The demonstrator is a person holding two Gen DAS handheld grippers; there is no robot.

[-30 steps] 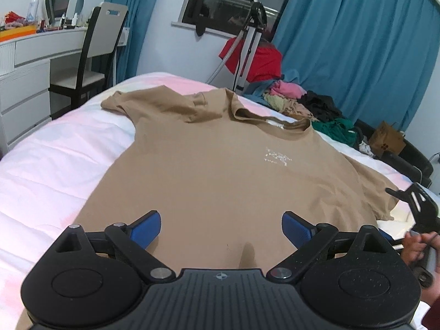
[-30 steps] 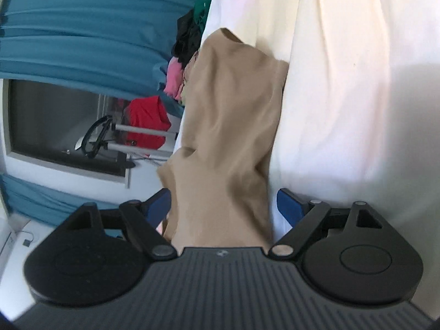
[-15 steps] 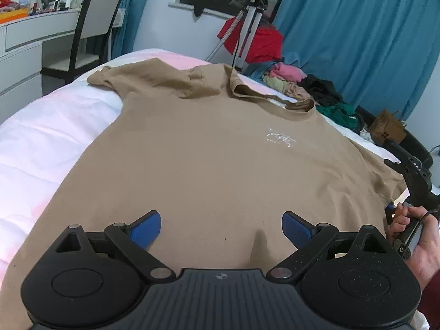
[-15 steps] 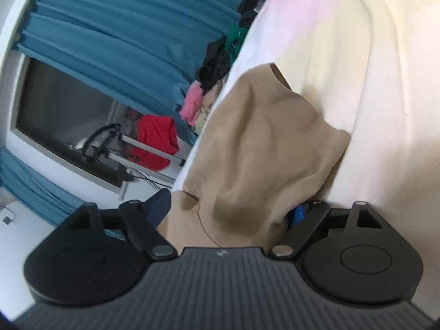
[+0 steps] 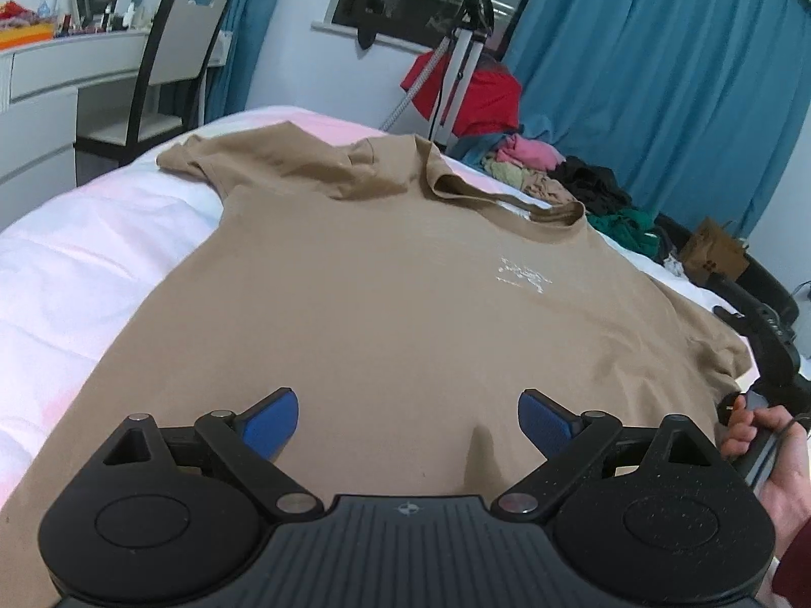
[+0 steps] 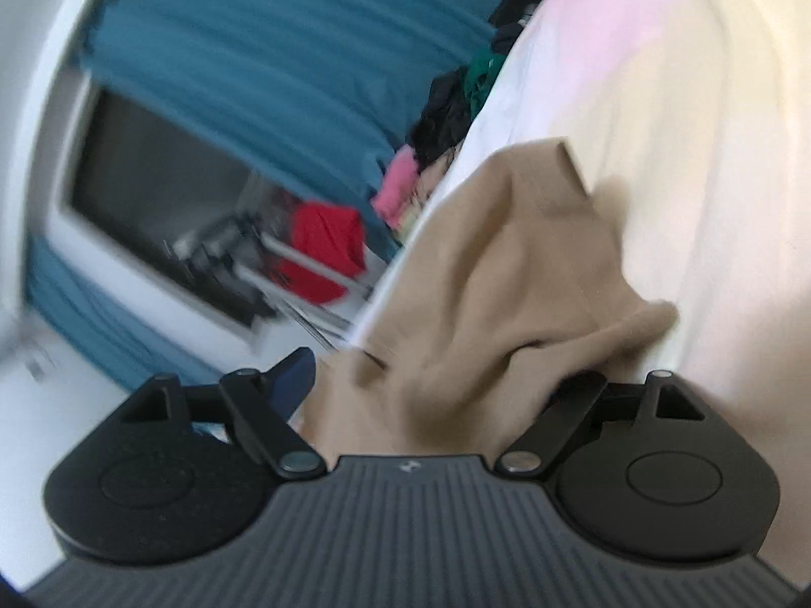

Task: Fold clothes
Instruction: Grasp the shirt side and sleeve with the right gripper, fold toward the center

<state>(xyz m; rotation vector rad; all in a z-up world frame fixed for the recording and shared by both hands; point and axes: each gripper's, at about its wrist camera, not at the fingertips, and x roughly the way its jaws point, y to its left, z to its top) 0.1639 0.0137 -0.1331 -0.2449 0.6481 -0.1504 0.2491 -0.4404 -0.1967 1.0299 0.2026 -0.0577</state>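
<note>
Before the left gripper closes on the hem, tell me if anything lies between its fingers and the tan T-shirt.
Nothing visible does. The left gripper hovers open over bare fabric of the tan T-shirt, which lies spread on the bed. The clothes pile sits beyond the collar.

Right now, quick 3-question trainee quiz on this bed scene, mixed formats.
1. True or false: the left gripper fingers are spread apart over the tan T-shirt.
2. What does the right gripper have between its fingers? A) sleeve B) pillow C) towel
3. Fill in: the shirt lies on a ___ bedsheet.

Key: 1 true; 2 A, the sleeve; 3 white.
</note>
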